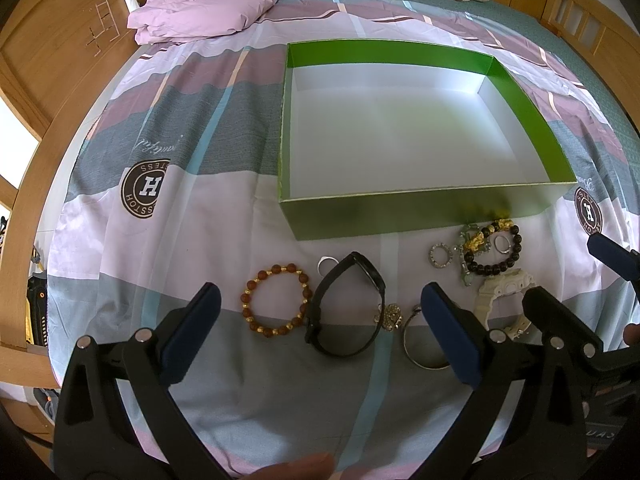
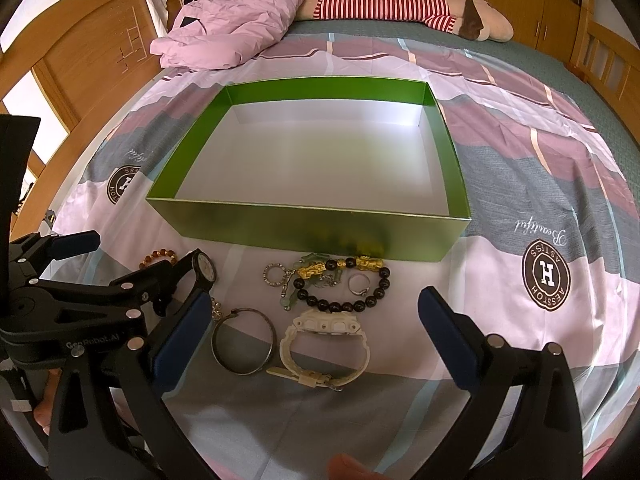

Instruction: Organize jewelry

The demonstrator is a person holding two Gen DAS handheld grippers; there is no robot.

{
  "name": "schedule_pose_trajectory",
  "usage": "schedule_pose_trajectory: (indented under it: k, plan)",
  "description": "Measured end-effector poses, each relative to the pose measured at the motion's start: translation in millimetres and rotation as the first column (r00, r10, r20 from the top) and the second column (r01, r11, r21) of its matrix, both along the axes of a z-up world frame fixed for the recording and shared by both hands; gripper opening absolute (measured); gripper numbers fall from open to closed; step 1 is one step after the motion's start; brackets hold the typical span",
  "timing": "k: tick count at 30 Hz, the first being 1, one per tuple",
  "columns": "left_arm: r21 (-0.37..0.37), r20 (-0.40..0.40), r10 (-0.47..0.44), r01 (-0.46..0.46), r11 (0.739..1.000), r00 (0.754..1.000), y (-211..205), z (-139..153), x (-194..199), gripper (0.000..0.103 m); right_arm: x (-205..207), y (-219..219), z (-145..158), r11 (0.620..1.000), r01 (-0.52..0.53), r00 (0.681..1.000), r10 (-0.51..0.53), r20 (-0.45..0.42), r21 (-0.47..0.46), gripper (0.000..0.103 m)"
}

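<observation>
We hold our left gripper (image 1: 320, 312) spread wide above the near edge of the bed (image 1: 224, 184), gripping nothing; between its blue pads (image 1: 448, 332) lie the amber bead bracelet (image 1: 275, 297) and the black watch (image 1: 347, 306), the watch just beside the bracelet on the side toward the bed's right edge. A small silver ring (image 1: 325, 265) sits just behind the watch, and a little gold charm (image 1: 390, 315) touches the watch strap. Our right gripper (image 2: 316, 312) hangs equally wide apart and empty, over the white watch (image 2: 326, 344), which rests on its side with the buckle toward the near edge. Just beside it lies the silver bangle (image 2: 244, 342), flat on the cover. Behind the white watch we see the black bead bracelet (image 2: 348, 284) with gold charms, a silver ring (image 2: 358, 283) lying inside its loop, and a jade-green chain (image 2: 312, 276) tangled across its left part. A crystal ring (image 2: 274, 274) sits just to the left of that cluster. Beyond all the jewelry stands the green box (image 2: 280, 228), open and white inside, its near wall close to the bead bracelet. Toward the far edge of the bed lie a rumpled pink garment (image 2: 236, 20) and a striped plush toy (image 2: 400, 4).
</observation>
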State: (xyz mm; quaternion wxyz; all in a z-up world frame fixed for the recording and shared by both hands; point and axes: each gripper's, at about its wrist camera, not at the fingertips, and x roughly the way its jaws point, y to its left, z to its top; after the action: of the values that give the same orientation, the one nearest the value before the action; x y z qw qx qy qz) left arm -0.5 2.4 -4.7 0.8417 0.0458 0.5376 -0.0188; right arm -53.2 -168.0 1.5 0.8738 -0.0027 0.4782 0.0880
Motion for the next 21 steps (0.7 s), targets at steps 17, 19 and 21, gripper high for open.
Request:
schedule_pose_trajectory:
  k: [17, 19, 21]
  plan:
    - [-0.003, -0.013, 0.0, 0.0, 1.0, 1.0, 1, -5, 0, 0.101, 3, -9, 6, 1.0, 0.027, 0.999, -0.027, 0.036, -0.013, 0.102]
    - [-0.019, -0.03, 0.003, -0.004, 1.0, 1.0, 7, -7, 3, 0.101, 4, -18, 12, 0.995, 0.085, 0.992, -0.08, 0.097, -0.05, 0.102]
    - [-0.024, -0.028, 0.007, -0.007, 1.0, 1.0, 12, -5, 6, 0.101, 2, -28, 21, 0.981, 0.158, 0.971, -0.134, 0.196, -0.115, 0.102]
